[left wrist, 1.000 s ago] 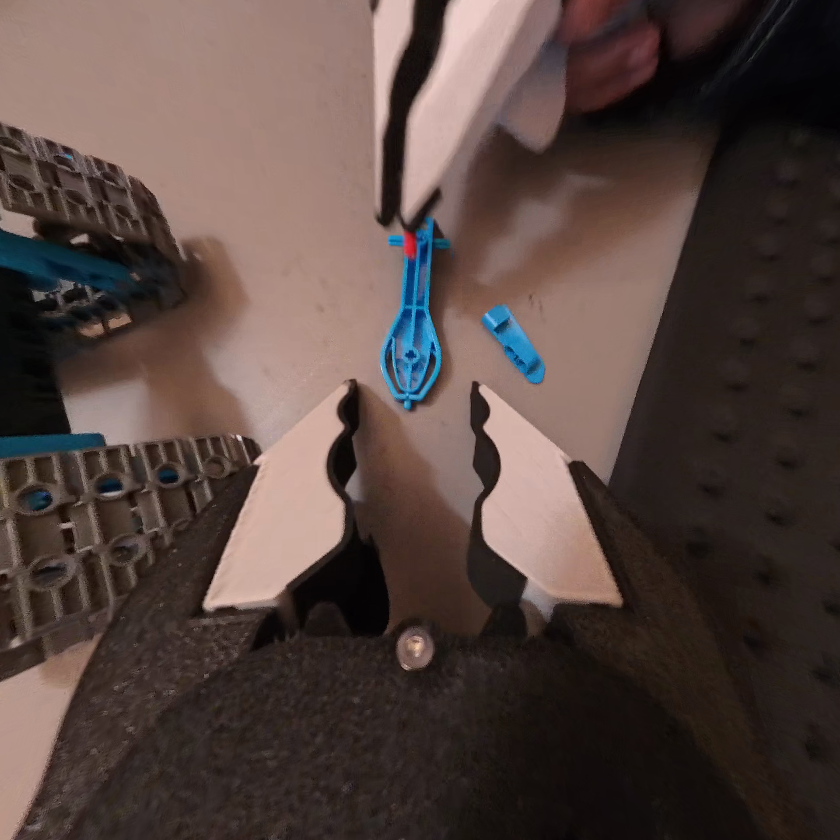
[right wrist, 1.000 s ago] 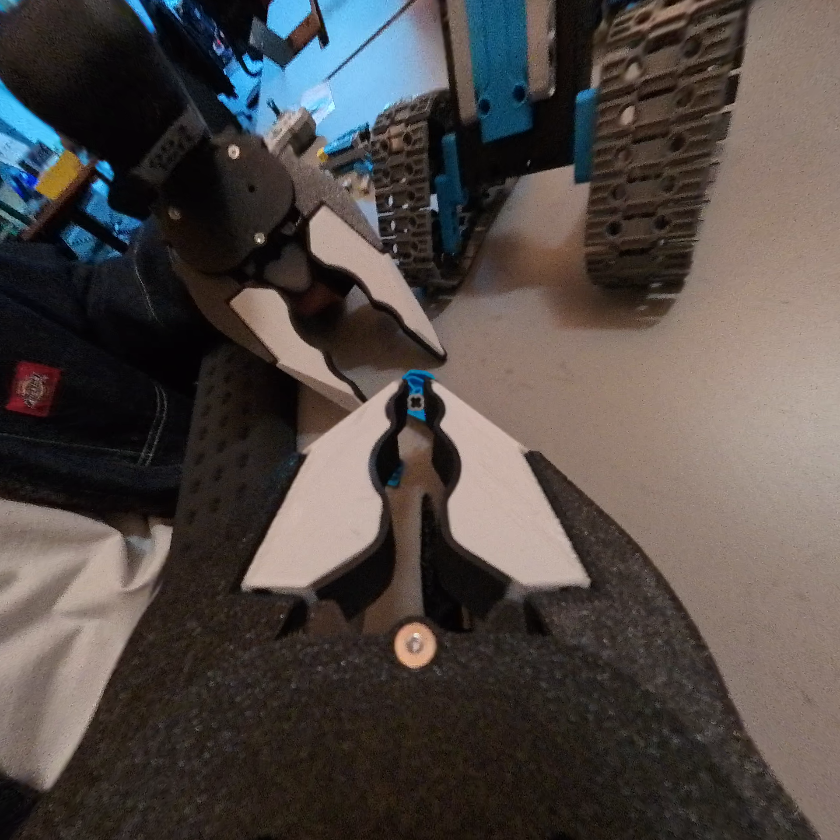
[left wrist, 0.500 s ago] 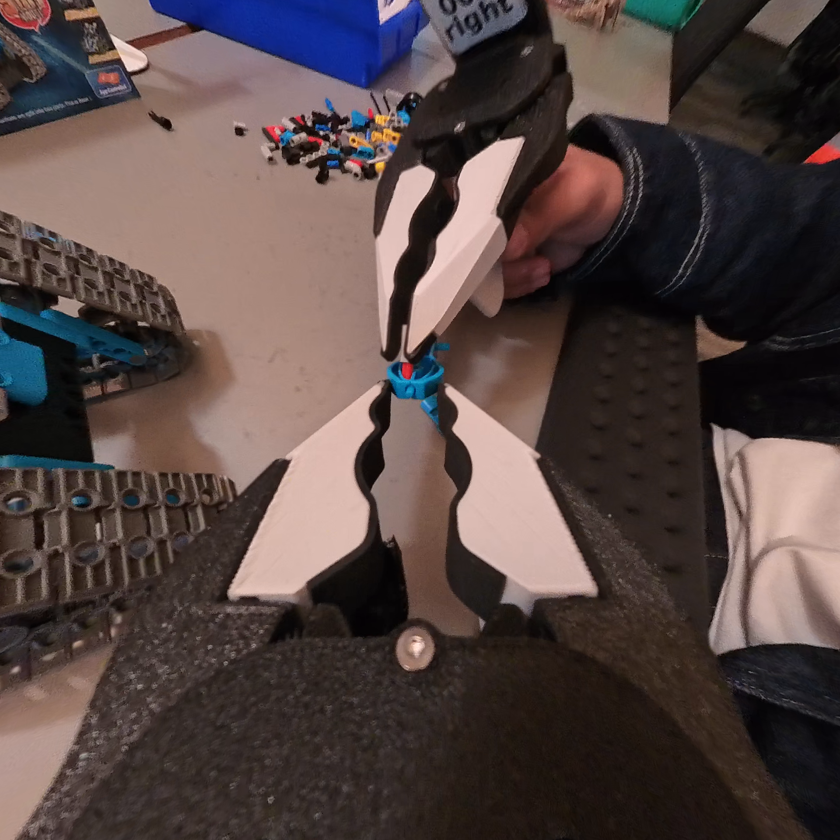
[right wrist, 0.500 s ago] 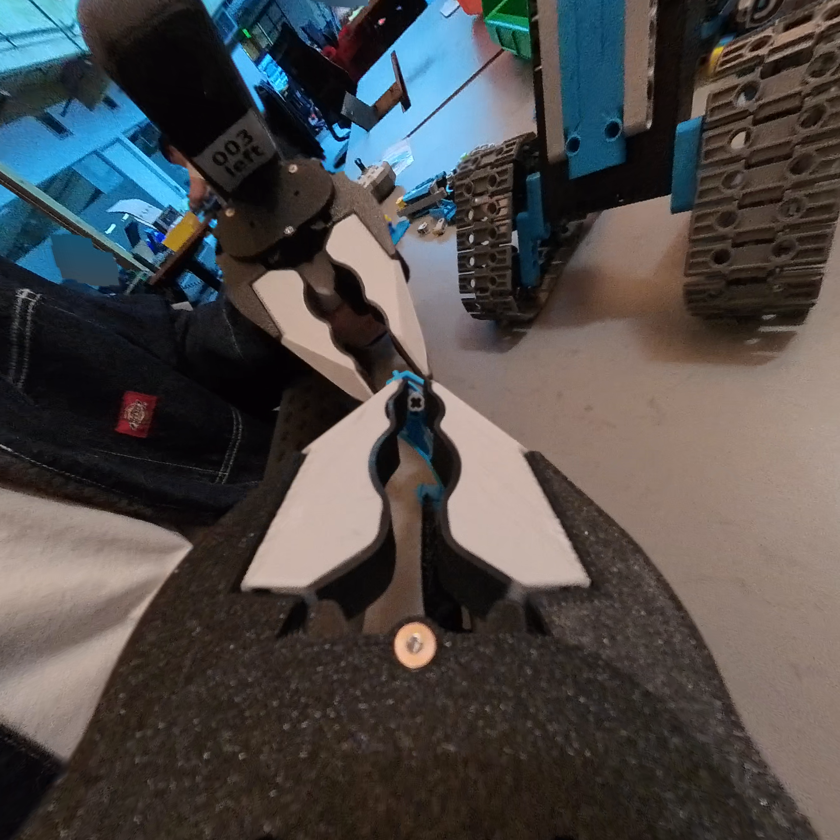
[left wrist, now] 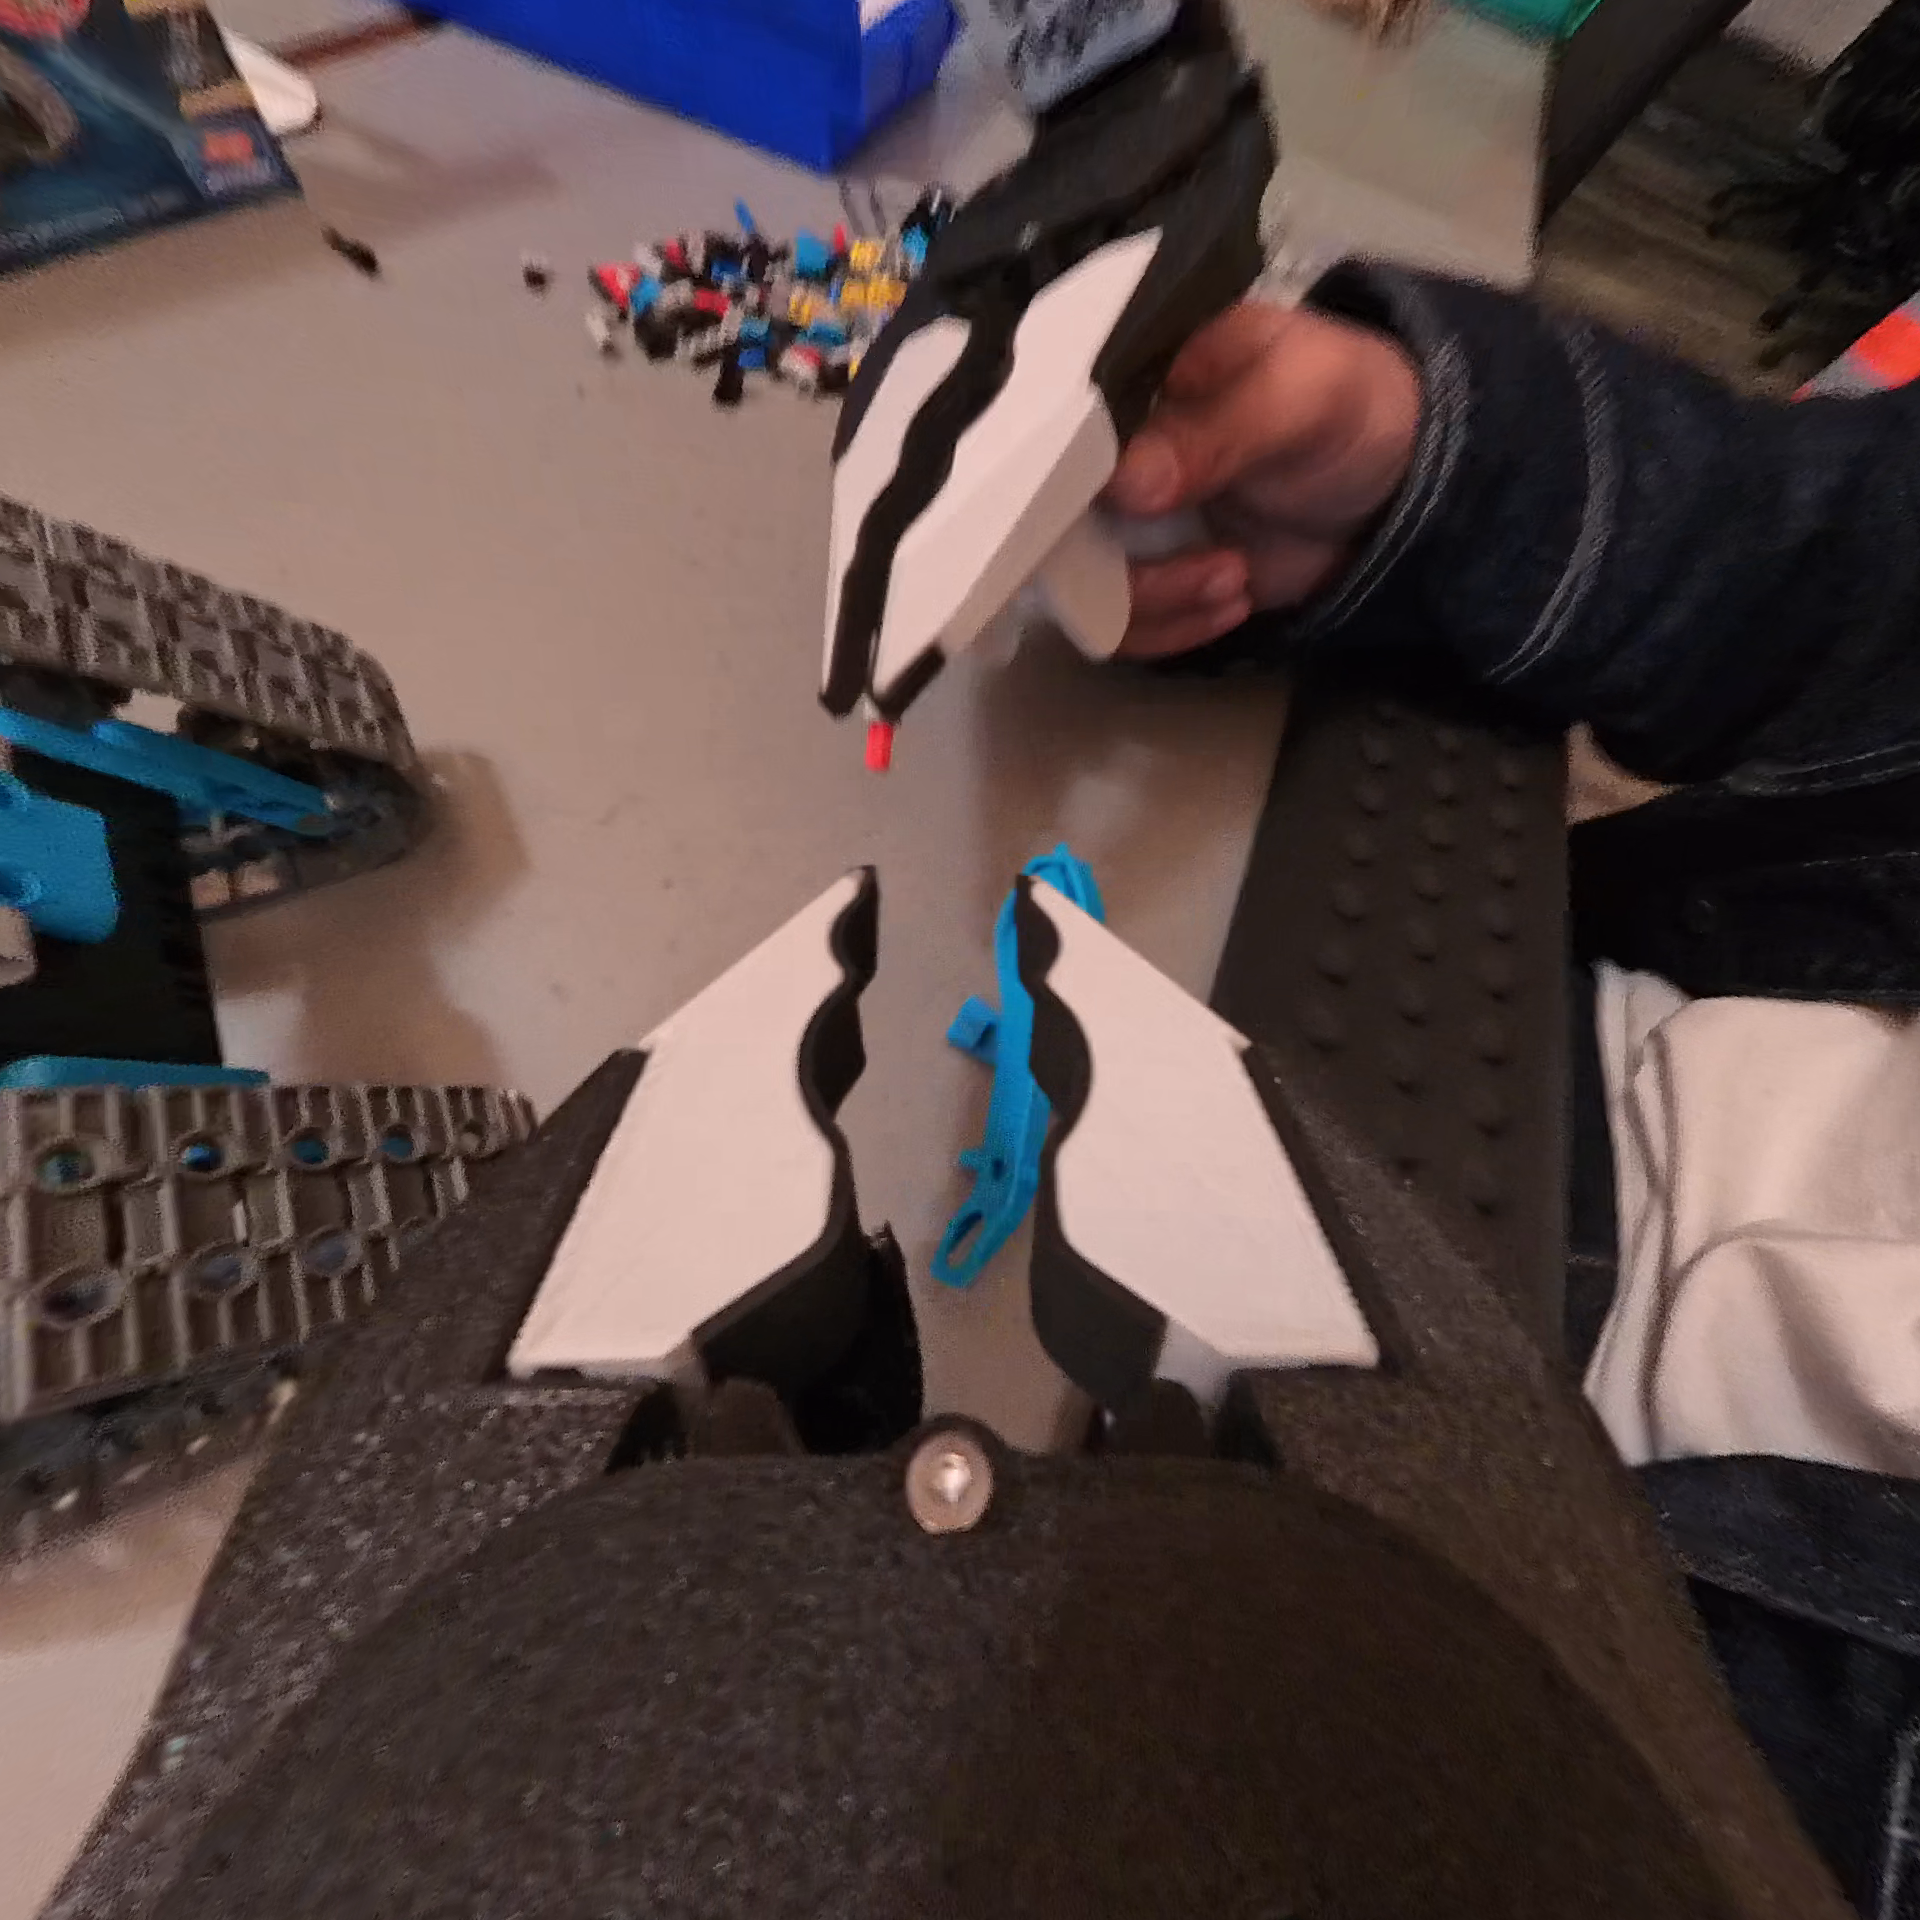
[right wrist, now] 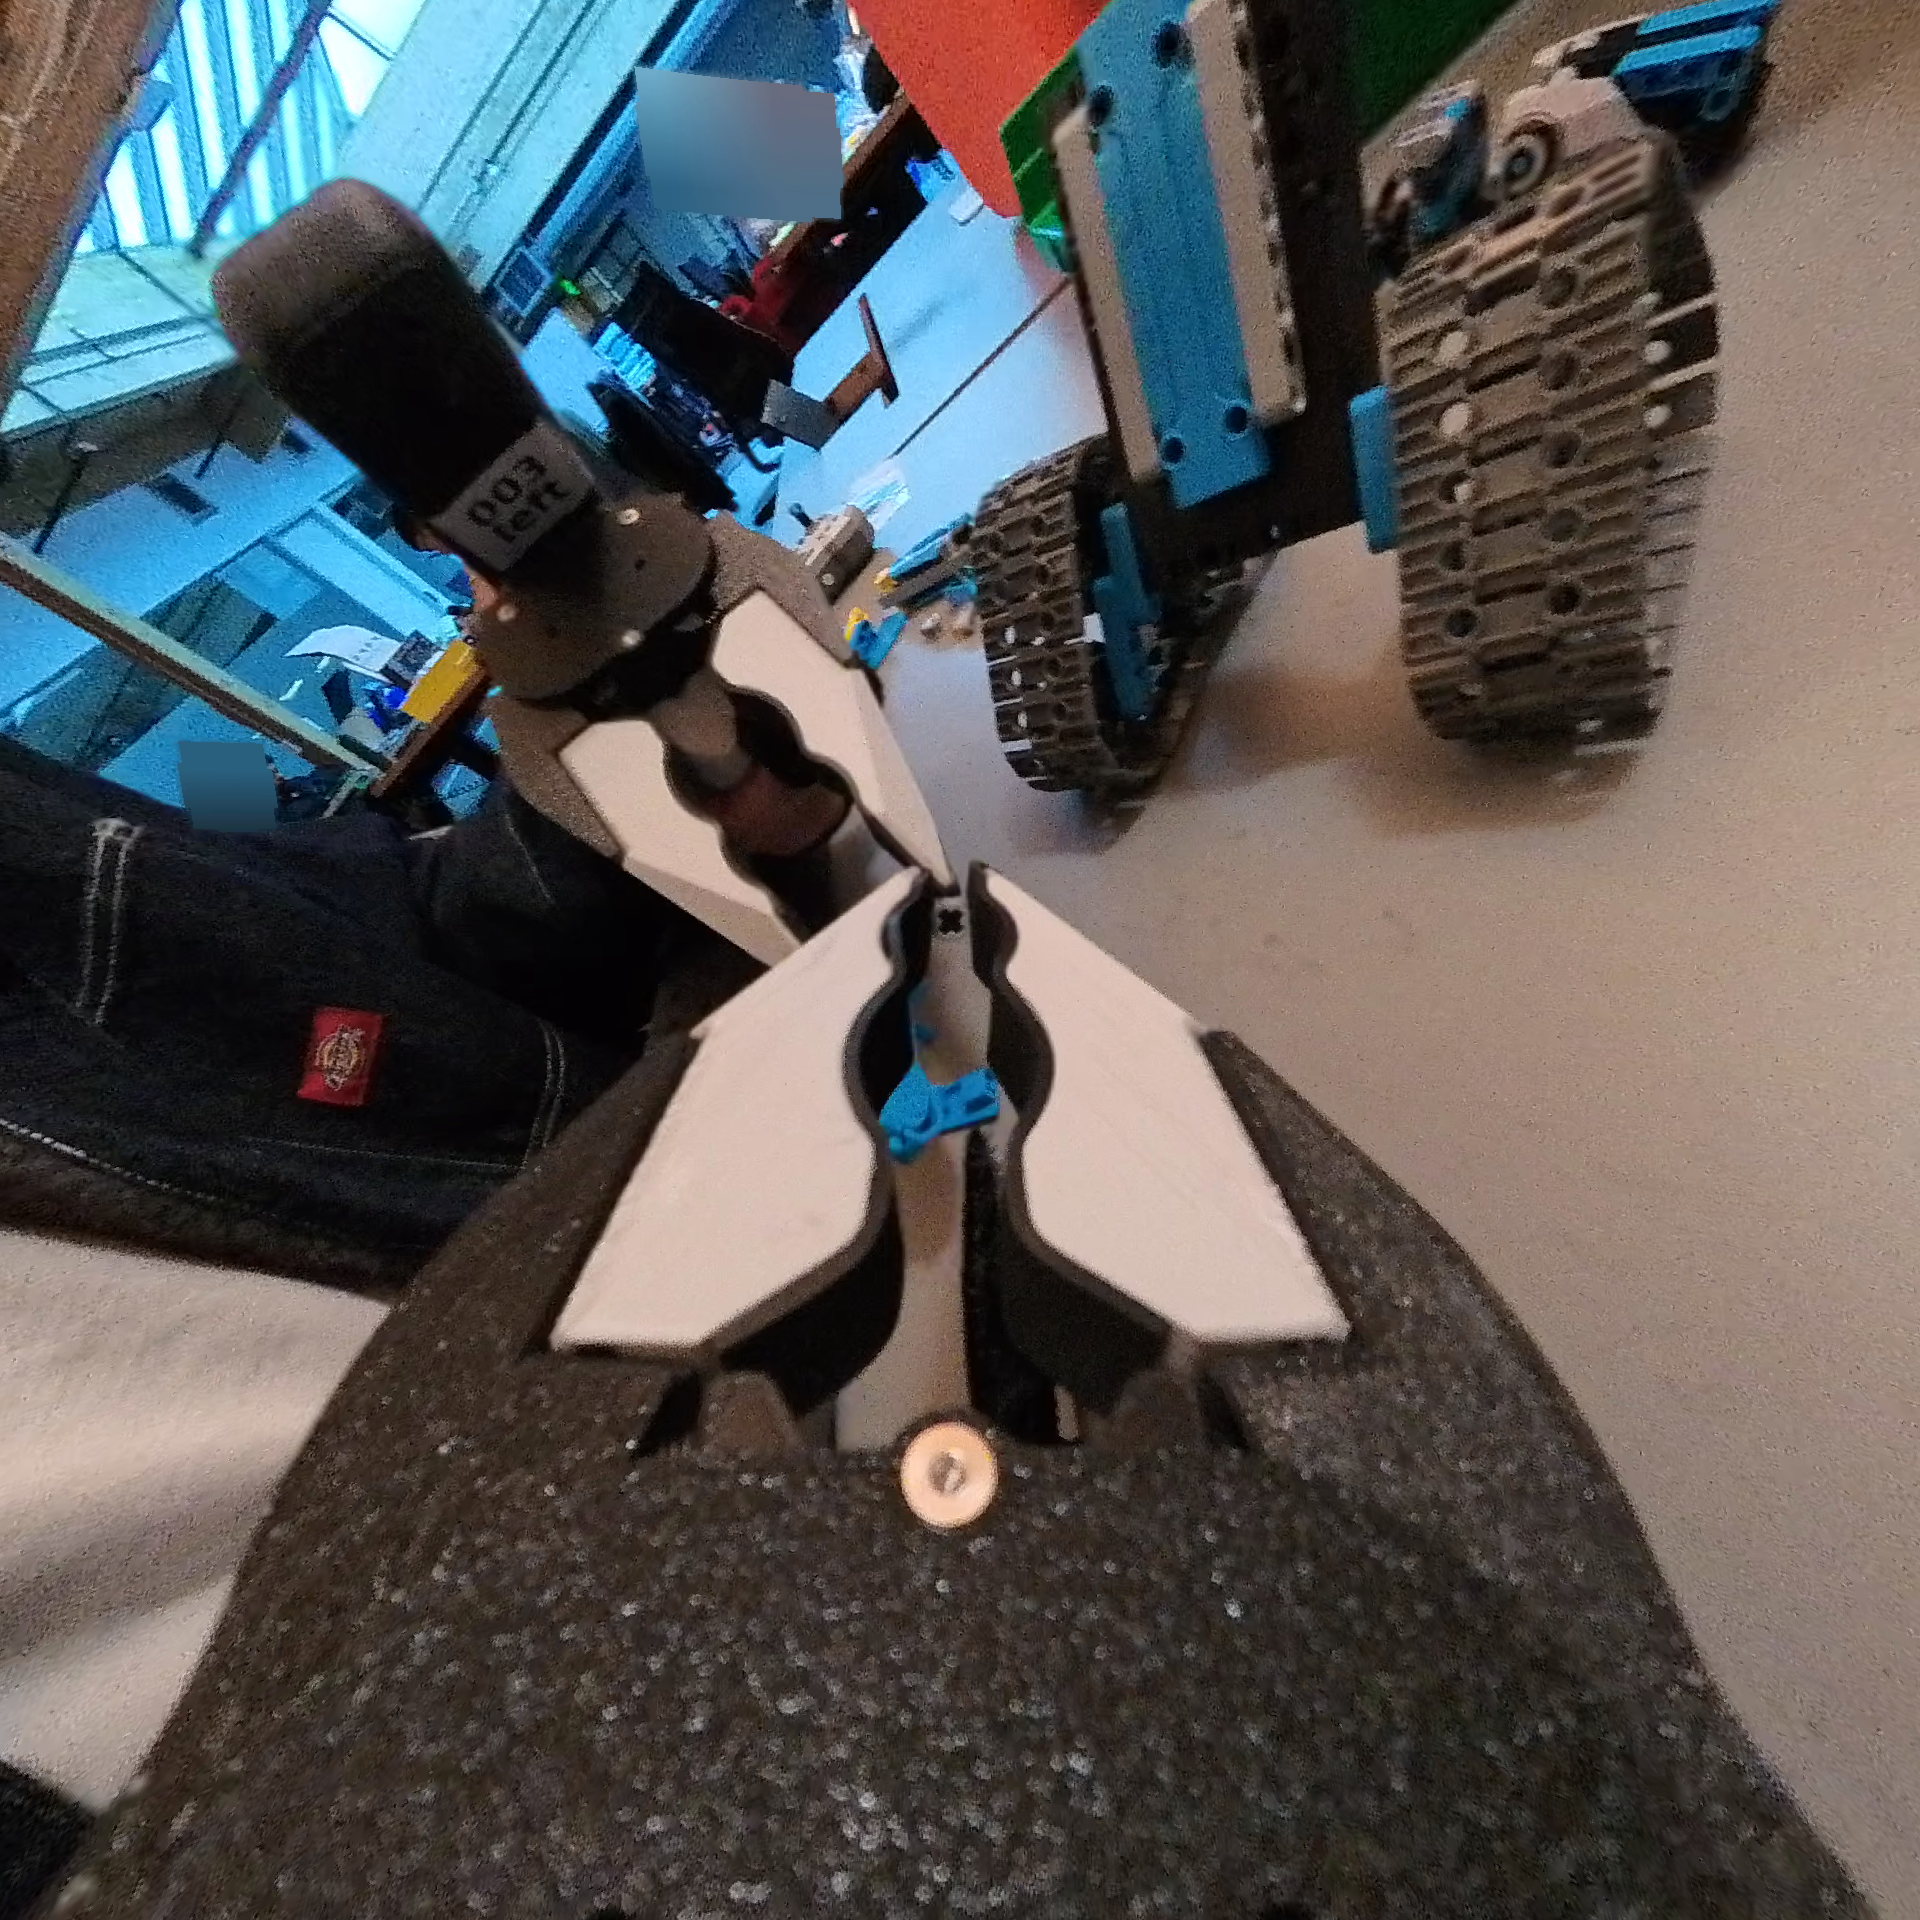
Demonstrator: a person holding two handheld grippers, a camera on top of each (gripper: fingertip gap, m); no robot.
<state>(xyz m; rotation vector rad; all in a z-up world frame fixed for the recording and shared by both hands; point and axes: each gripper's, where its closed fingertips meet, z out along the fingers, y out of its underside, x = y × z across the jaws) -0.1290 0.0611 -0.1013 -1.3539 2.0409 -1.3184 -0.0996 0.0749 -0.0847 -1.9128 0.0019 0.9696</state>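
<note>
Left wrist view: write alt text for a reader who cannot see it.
The open left gripper hovers over a grey table, a blue plastic part lying against its right finger. Beyond, the right gripper pinches a small red peg; a tracked toy vehicle sits left.

matt grey tabletop (left wrist: pixel 540 582), glossy blue plastic part (left wrist: pixel 1003 1091), rough black foam gripper body (left wrist: pixel 935 1714), ridged grey plastic treads (right wrist: pixel 1538 416), dark denim sleeve (left wrist: pixel 1662 540)

Grey-tracked blue and black toy vehicle (right wrist: pixel 1351 416) on pale tabletop (left wrist: pixel 540 540); heap of small coloured bricks (left wrist: pixel 748 301) farther off, blue box (left wrist: pixel 727 62) behind, black studded mat (left wrist: pixel 1413 935) alongside.
</note>
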